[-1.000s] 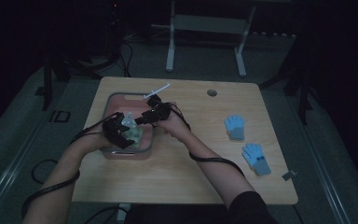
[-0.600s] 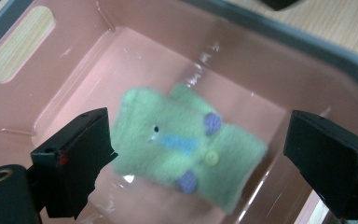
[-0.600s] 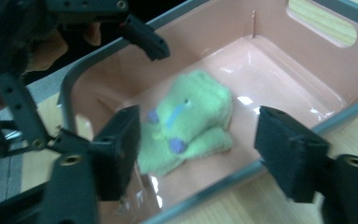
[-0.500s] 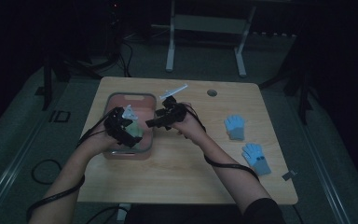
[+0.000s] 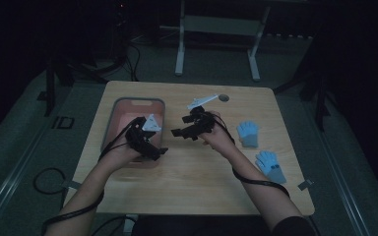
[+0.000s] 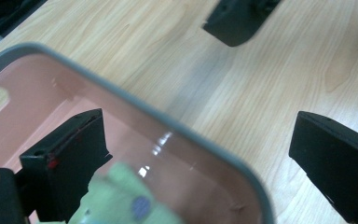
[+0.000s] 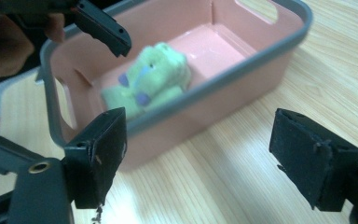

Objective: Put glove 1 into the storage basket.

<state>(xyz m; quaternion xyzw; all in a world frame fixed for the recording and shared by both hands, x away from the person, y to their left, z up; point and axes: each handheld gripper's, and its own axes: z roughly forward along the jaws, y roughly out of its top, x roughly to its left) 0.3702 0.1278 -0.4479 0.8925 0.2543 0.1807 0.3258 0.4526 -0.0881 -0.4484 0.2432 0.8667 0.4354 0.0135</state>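
Two bare forearms come in from six o'clock in the high view and angle up toward the middle of the pale wooden worktop, each hand wrapped around a black tool. At about nine o'clock from the centre, the left tool sits at the near right corner of the pink rectangular plastic tub with a grey rim, its wrist bent so the jaws point toward three o'clock. The right tool hovers just to the three o'clock side of the tub, held in a raised fist, jaws turned toward nine o'clock. Both tools have just been opening and now stand released, with nothing between the jaws of either. In the right gripper view the soft light-green glove with purple dots lies loose inside the tub against its near wall, blurred, with the left tool above it at eleven o'clock. In the left gripper view one jaw stands over the tub beside the glove and the other over bare wood. Well apart at three to four o'clock lie two light-blue gloves.
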